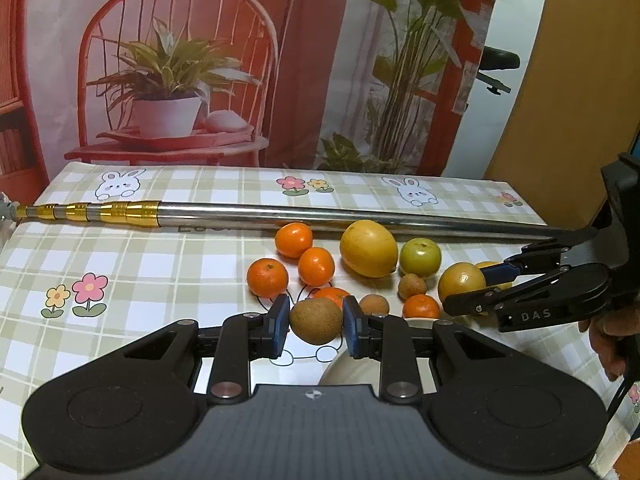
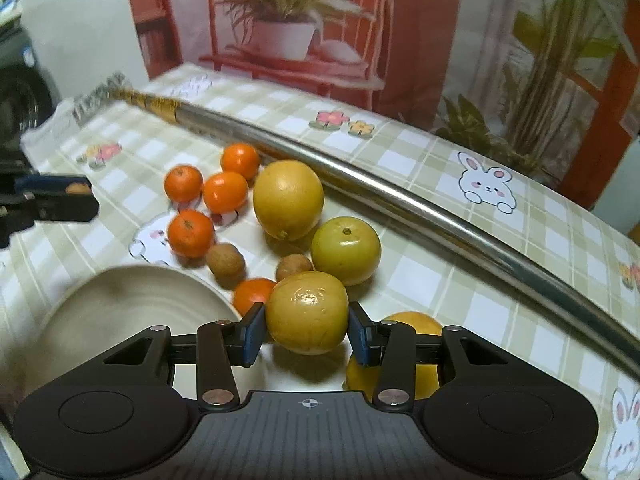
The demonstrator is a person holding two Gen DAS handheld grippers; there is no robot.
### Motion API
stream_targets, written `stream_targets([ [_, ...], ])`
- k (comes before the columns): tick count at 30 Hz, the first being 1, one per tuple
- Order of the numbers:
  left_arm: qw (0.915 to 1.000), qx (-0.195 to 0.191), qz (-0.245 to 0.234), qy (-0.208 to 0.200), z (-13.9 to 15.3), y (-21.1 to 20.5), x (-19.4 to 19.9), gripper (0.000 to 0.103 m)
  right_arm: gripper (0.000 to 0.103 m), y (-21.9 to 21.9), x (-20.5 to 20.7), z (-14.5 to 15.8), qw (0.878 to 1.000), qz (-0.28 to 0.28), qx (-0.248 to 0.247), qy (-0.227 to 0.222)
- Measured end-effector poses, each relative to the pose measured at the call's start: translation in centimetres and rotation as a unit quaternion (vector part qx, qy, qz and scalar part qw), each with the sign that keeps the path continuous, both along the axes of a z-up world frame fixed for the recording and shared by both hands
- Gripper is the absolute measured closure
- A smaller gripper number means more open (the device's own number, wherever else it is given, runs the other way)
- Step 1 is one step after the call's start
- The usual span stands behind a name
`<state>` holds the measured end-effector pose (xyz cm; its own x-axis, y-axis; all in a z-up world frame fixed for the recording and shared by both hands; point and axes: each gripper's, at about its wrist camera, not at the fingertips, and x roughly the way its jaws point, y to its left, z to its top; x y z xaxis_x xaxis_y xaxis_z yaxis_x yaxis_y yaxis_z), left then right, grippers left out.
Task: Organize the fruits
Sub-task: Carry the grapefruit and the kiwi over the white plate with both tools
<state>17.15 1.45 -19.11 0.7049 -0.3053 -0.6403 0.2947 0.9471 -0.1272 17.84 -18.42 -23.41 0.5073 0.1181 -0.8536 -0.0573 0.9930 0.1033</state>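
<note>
Checked bunny tablecloth [image 2: 420, 276]: beige plate [image 2: 132, 312] sits just left of R gripper [image 2: 306, 328] clamping yellow passionfruit [image 2: 307, 313]; L gripper [image 1: 316, 322] grips kiwi [image 1: 316, 320].

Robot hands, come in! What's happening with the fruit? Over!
Left gripper shut on brown fruit. Right gripper jaws around yellow fruit, grip unclear. Plate empty. Nothing blocking.

Fruit spread on a checked tabletop [image 1: 160, 272]

A long metal pole [image 1: 320, 218] lies across the far side; nearer lie small oranges [image 2: 183, 182], a big yellow citrus [image 2: 288, 199], a green fruit [image 2: 346, 250], brown round fruits [image 2: 226, 265] and a cream plate [image 2: 132, 312]
</note>
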Motion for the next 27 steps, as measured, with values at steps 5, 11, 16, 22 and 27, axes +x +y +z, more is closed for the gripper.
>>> stream_targets([
  [5, 1.0, 0.002, -0.004, -0.008, 1.1, -0.2, -0.9, 0.073, 0.063, 0.0, -1.9, 1.8, 0.998, -0.039, 0.039, -0.038],
  [11, 0.9999, -0.003, -0.002, -0.014, 2.8, 0.1, -2.0, 0.073, 0.063, 0.0, -4.5, 3.5, 0.99, -0.089, 0.079, -0.076],
  [16, 0.9998, -0.004, 0.005, -0.019, 4.3, 0.5, -3.1, 0.073, 0.063, 0.2, -6.7, 4.7, 0.983, -0.124, 0.099, -0.091],
  [22, 0.9997, -0.004, 0.004, -0.024, 5.6, 0.8, -5.0, 0.073, 0.063, 0.7, -8.8, 6.0, 0.976, -0.149, 0.123, -0.101],
  [27, 0.9996, -0.007, 0.005, -0.026, 5.6, 0.8, -6.7, 0.073, 0.063, 1.7, -10.6, 6.4, 0.974, -0.153, 0.128, -0.102],
])
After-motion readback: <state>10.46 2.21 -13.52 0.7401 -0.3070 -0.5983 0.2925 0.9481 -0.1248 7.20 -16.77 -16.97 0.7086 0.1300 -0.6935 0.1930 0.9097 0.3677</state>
